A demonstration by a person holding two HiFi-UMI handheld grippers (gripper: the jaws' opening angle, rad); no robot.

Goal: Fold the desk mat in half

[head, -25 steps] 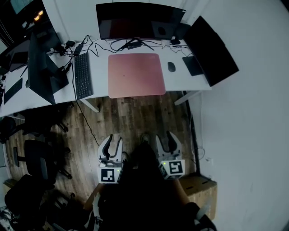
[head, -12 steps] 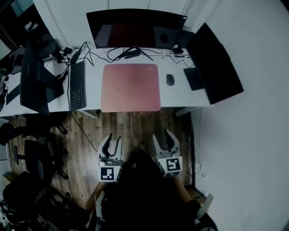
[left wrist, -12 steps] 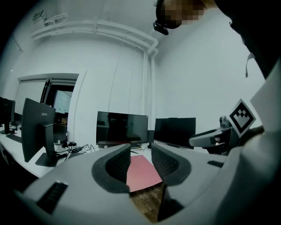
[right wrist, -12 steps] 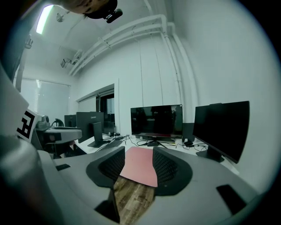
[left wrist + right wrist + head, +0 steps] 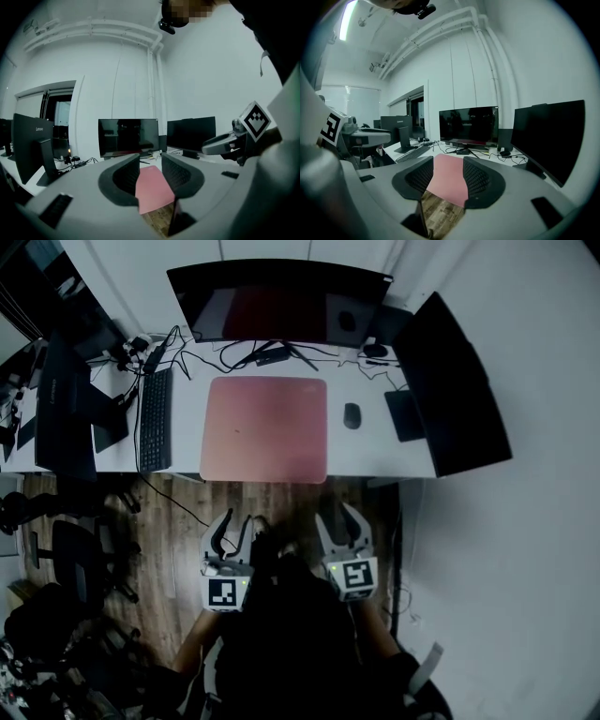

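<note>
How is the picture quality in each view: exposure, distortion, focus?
Head view: fisheye-curved, dark corners; desk mat well lit, the person below nearly black. Left gripper view: left tongs soft up close, the monitor behind sharper. Right gripper view: right tongs likewise soft, a bright ceiling light flares upper left.

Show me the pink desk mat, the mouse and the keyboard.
desk mat (image 5: 265, 430), head view, middle of its pink surface.
mouse (image 5: 352, 415), head view, its back.
keyboard (image 5: 155, 420), head view, middle of the keys.
</note>
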